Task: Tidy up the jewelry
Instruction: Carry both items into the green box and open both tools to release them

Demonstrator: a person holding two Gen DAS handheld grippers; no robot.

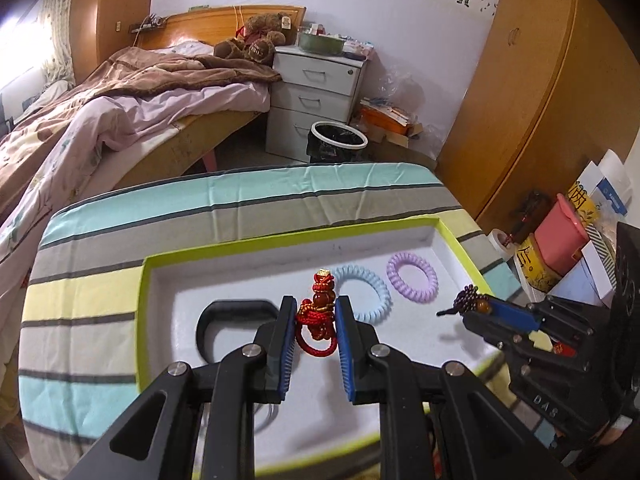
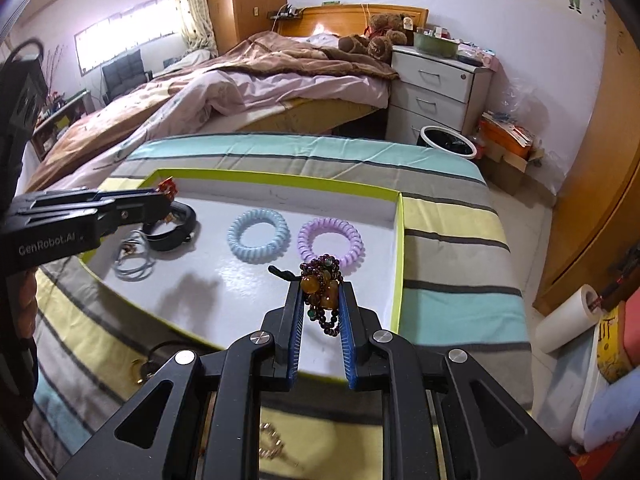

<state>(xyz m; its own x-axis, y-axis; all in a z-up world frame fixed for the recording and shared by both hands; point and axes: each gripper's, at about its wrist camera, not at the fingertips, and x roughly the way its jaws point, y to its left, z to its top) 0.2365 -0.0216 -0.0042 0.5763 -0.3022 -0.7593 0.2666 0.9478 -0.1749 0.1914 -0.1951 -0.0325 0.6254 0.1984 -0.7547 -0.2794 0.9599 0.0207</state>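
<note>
My left gripper (image 1: 315, 307) is shut on a red knotted-cord charm (image 1: 318, 312) with brown beads, held above the white tray (image 1: 248, 270) with a lime rim. My right gripper (image 2: 322, 290) is shut on a dark purple and amber bead bracelet (image 2: 324, 288) over the tray's right front part. Inside the tray lie a light blue coil band (image 2: 258, 235), a lilac coil band (image 2: 330, 242), a black bangle (image 2: 176, 227) and thin silver rings (image 2: 132, 262). The right gripper also shows in the left wrist view (image 1: 486, 307), and the left gripper in the right wrist view (image 2: 166, 196).
The tray rests on a striped cloth (image 2: 448, 248). A gold chain piece (image 2: 272, 446) and a small gold item (image 2: 140, 368) lie on the cloth in front of the tray. Boxes and a tape roll (image 2: 568, 316) stand to the right. A bed (image 1: 120, 92) lies behind.
</note>
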